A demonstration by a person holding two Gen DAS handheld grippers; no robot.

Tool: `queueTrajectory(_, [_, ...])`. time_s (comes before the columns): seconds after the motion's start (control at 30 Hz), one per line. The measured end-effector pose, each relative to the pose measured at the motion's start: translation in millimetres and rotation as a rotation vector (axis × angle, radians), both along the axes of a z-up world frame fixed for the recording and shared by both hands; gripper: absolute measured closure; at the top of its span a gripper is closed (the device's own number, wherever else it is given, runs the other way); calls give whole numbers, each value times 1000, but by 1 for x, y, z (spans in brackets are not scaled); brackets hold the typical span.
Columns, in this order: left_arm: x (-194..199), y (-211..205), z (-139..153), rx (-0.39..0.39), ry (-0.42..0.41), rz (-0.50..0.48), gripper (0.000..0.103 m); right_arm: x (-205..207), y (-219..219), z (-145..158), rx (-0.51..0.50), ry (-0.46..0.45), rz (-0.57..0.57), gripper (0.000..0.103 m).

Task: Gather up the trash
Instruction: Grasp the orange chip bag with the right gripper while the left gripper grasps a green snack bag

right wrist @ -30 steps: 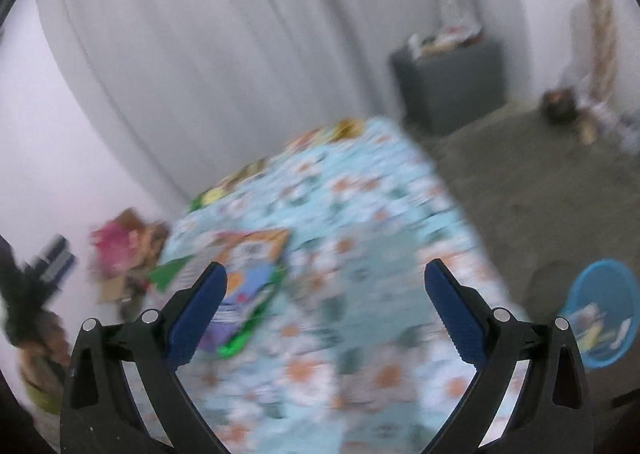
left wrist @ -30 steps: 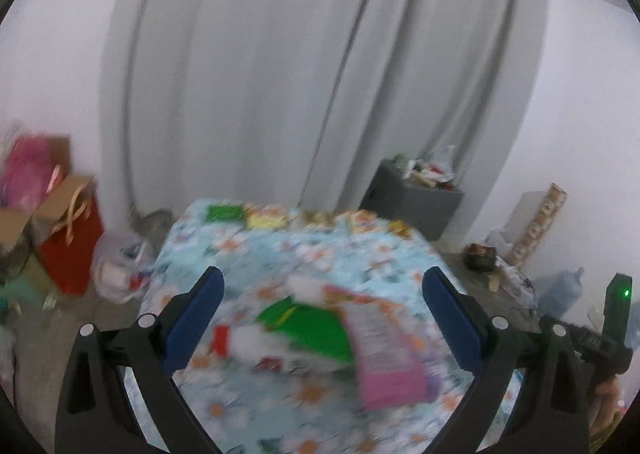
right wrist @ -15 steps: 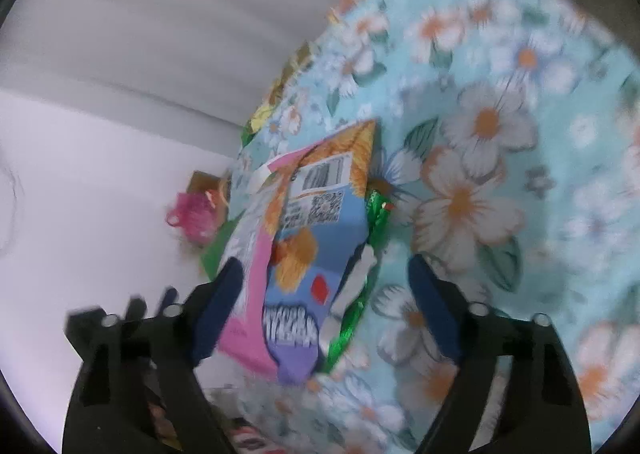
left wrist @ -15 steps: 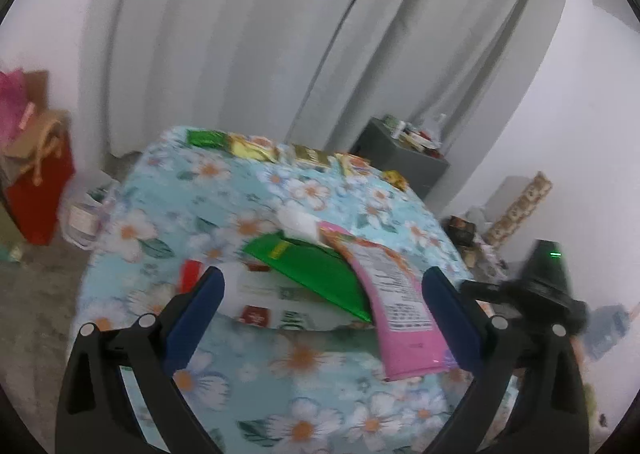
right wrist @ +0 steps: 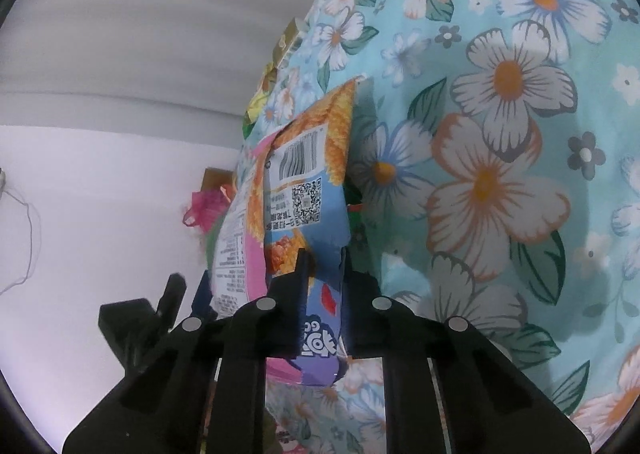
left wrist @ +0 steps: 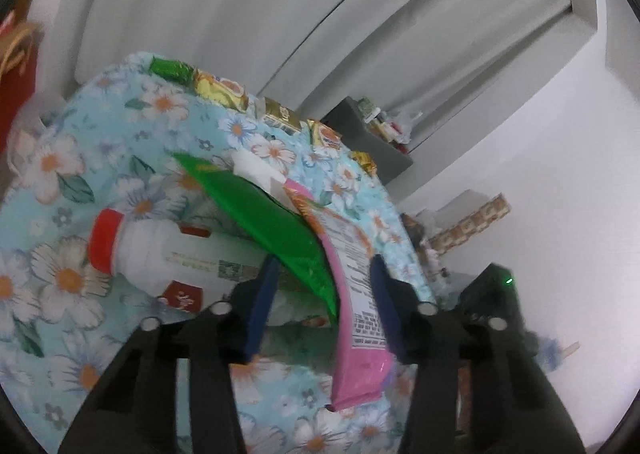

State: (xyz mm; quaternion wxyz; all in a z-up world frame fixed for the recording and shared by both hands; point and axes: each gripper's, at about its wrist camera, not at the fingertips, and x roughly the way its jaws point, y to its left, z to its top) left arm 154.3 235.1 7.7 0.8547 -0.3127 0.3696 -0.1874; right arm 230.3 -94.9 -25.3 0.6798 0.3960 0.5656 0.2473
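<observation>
In the left wrist view your left gripper (left wrist: 322,294) has just been closing; its jaws now flank the green wrapper (left wrist: 264,221) and the pink wrapper (left wrist: 352,294) atop the white bottle (left wrist: 176,254) on the floral table (left wrist: 60,173), though whether the pads press yet you cannot tell, and candy wrappers (left wrist: 220,87) along the far edge remain uncollected. In the right wrist view your right gripper (right wrist: 324,274) has just been closing and its jaws sit clamped on the blue-and-orange snack bag (right wrist: 308,189). No bin shows now, so judge the collecting barely begun.
</observation>
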Motion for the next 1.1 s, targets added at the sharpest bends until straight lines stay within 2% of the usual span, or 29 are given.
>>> queueTrajectory(0.1, [3, 1, 0, -62, -17, -14, 65, -2, -3, 0, -5, -2, 8, 92])
queueTrajectory(0.23, [17, -1, -7, -43, 49, -4, 67, 0, -1, -4, 0, -1, 15, 95])
queueTrajectory(0.4, [31, -5, -15, -35, 100, 3, 84, -1, 0, -2, -1, -16, 20, 97])
queueTrajectory(0.5, [30, -6, -13, -27, 85, -1, 95, -3, -4, 1, 14, -24, 19, 99])
queueTrajectory(0.73, [19, -6, 1, 17, 38, -1, 98, -14, -20, 15, 61, -58, -1, 102])
queueTrajectory(1.1, [-8, -14, 40, 144, -102, -40, 99, -30, -46, 44, 88, -145, -36, 103])
